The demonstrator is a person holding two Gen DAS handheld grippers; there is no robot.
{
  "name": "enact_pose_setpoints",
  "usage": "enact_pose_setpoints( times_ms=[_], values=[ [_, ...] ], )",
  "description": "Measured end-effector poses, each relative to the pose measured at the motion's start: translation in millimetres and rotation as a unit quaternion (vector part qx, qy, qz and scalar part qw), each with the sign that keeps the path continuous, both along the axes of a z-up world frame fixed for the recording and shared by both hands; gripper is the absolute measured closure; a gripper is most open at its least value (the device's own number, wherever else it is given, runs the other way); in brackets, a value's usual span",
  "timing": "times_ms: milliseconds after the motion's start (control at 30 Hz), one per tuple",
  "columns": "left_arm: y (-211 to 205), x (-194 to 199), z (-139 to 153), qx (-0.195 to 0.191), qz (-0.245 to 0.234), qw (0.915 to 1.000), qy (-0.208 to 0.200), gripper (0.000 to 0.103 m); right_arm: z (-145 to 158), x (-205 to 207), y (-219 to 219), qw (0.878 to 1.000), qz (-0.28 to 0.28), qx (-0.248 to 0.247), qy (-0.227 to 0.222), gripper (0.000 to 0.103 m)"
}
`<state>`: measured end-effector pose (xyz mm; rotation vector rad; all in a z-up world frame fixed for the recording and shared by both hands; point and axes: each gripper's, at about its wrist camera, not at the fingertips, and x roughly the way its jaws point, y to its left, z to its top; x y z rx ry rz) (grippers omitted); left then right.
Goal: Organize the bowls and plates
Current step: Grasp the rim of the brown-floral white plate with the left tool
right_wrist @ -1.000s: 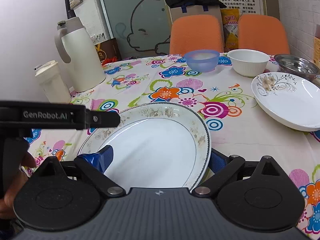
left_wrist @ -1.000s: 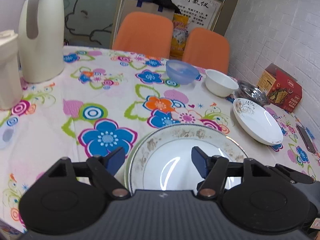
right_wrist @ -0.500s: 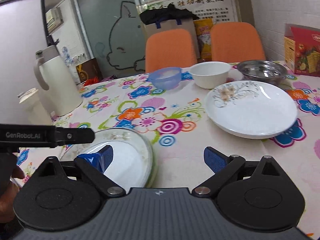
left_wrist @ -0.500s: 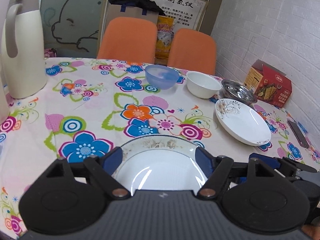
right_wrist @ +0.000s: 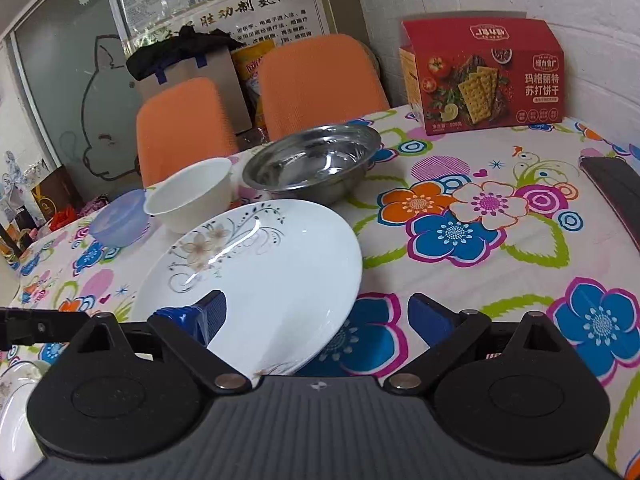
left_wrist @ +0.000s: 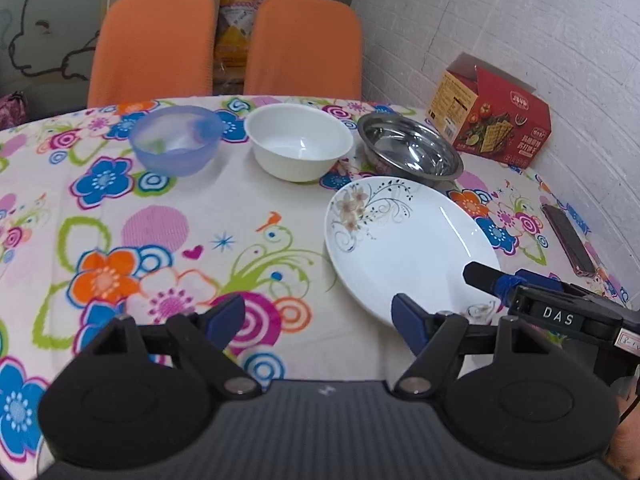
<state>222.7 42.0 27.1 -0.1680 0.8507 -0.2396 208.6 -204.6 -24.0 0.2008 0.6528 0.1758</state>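
I am holding my right claw (right_wrist: 316, 312) spread wide over the near edge of the white flowered plate (right_wrist: 256, 276), one blue fingertip (right_wrist: 210, 314) hanging over the plate's inner surface at about 7 o'clock on it and the other out past its rim over the flowered tablecloth (right_wrist: 480, 240); nothing is being pinched, and whether the fingertip is touching the plate I cannot tell. My left claw (left_wrist: 318, 316) is also standing wide apart and gripping nothing, its left tip over bare cloth and its right tip at the plate's near rim (left_wrist: 404, 240). From the left view, three bowls are sitting in a row beyond the plate: a blue plastic bowl (left_wrist: 176, 140) at 11 o'clock, a white bowl (left_wrist: 298, 140) at 12 o'clock, and a steel bowl (left_wrist: 408, 152) at 1 o'clock, just beside the plate's far edge. All three are looking empty, and the plate is carrying nothing but its printed flowers. A red cracker box (right_wrist: 480, 76) is standing at the table's far edge at 1 o'clock in the right view, and two orange chairs (left_wrist: 228, 44) are waiting behind the table. A second plate's rim (right_wrist: 16, 384) is peeking in at 8 o'clock in the right view.
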Motion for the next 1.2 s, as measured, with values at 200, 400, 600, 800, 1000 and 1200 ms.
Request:
enact_pose_setpoints(
  times_ms=[200, 400, 600, 800, 1000, 1200],
  values=[
    [-28.8, 64.5, -21.2, 0.029, -0.009, 0.9989, 0.036, 0.029, -9.4, 19.1, 4.6, 1.000, 0.021, -0.015, 0.016, 0.018],
    [-41.5, 80.1, -37.5, 0.037, -0.012, 0.9981, 0.047, 0.037, -11.3, 20.1, 17.8, 0.998, 0.045, -0.052, 0.008, 0.016],
    [-47.4, 77.6, -40.2, 0.056, -0.015, 0.9977, 0.035, 0.039, -16.6, 14.1, 26.3, 0.995, 0.059, -0.085, -0.013, 0.015],
    [-59.7, 71.6, -37.8, 0.066, -0.016, 0.9974, 0.024, 0.049, -15.2, 9.8, 48.1, 0.993, 0.071, -0.092, -0.013, 0.014],
    [-46.3, 54.4, -28.0, 0.047, -0.006, 0.9982, 0.036, 0.054, -2.1, -9.9, 54.7, 0.993, 0.078, -0.090, -0.023, 0.015],
    [-24.9, 18.4, -3.0, 0.042, 0.016, 0.9990, 0.007, 0.055, 17.6, -42.9, 77.2, 0.990, 0.089, -0.093, -0.056, 0.015]
  ],
)
